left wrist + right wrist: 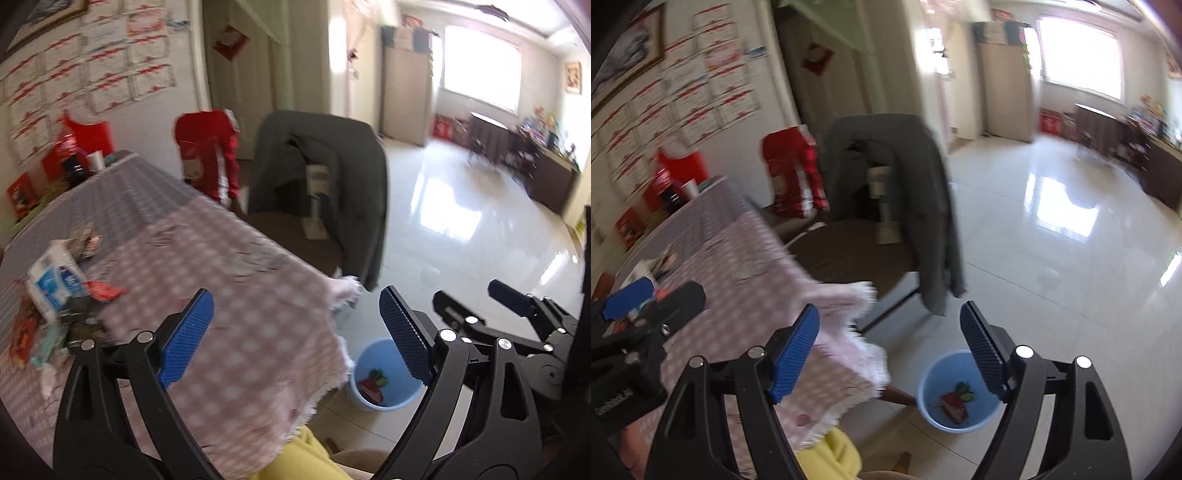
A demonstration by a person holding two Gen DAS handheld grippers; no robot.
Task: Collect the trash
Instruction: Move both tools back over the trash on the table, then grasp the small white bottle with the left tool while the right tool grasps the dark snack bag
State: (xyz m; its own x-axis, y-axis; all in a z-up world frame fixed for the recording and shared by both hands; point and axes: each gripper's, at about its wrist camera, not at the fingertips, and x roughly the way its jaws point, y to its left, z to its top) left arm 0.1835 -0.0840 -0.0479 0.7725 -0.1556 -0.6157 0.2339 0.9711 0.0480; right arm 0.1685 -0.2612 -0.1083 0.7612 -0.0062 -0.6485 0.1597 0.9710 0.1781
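A pile of trash lies at the left of the table: a white and blue carton (pixel 55 284), a red wrapper (pixel 103 291) and several dark wrappers (pixel 81 325). On the floor by the table's corner stands a light blue bin (pixel 369 356) (pixel 942 373) with a red wrapper (pixel 371 387) (pixel 955 404) and something green inside. My left gripper (pixel 295 332) (pixel 653 295) hangs open over the table's corner, nothing between its blue pads. My right gripper (pixel 890 347) (pixel 480 299) is open and empty too, above the floor and the bin.
The table wears a pink checked cloth (pixel 240 295) (pixel 746 280). A chair draped with a grey jacket (pixel 325 177) (pixel 897 177) stands just beyond the bin, a red garment (pixel 207 155) behind it. A yellow-clad limb (pixel 310 454) shows at the bottom. Shiny tiled floor (pixel 1052 258) stretches right.
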